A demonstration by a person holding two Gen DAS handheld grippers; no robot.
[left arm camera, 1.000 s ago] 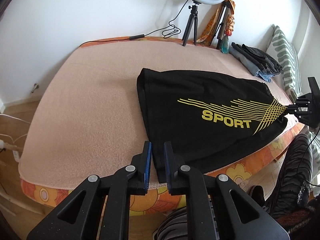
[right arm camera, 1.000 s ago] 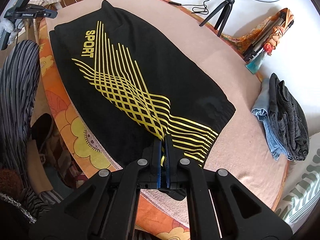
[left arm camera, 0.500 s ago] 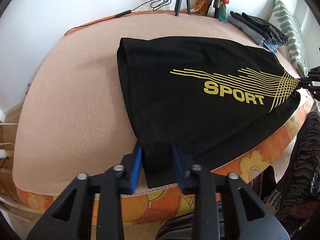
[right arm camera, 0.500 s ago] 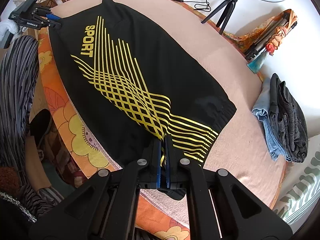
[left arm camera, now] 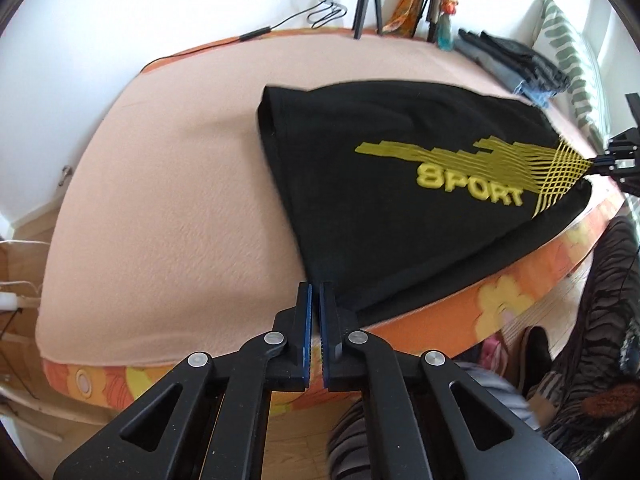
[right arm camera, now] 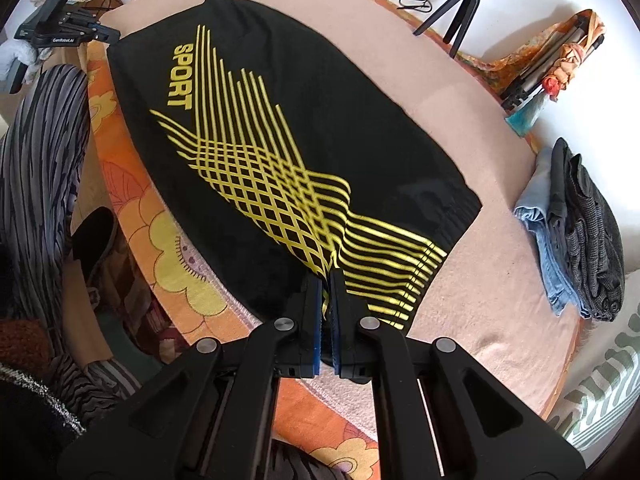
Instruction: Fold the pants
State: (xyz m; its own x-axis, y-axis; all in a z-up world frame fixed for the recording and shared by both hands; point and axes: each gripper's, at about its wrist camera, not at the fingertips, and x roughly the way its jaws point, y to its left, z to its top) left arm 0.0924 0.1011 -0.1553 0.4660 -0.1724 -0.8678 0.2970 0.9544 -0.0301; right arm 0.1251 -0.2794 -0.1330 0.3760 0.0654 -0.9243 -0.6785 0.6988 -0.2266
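Black pants [left arm camera: 384, 184] with yellow stripes and the word SPORT lie flat on a peach blanket [left arm camera: 172, 208] on the bed, near its front edge. My left gripper [left arm camera: 315, 292] is shut on the near corner of the pants at the leg-hem end. My right gripper [right arm camera: 327, 280] is shut on the pants [right arm camera: 280, 120] at the waistband end, on the striped print. The right gripper also shows in the left wrist view [left arm camera: 608, 160] at the far right. The left gripper shows in the right wrist view [right arm camera: 104, 36] at the top left.
A stack of folded clothes [right arm camera: 576, 228] lies on the bed beyond the pants. Tripods [right arm camera: 456, 12] and a ring light stand by the wall. An orange flowered sheet [left arm camera: 500, 292] edges the mattress. A person's striped legs [right arm camera: 36, 168] are beside the bed.
My left gripper was open around the pants' near corner and has shut on it, then drawn back a little. The right gripper has kept its hold.
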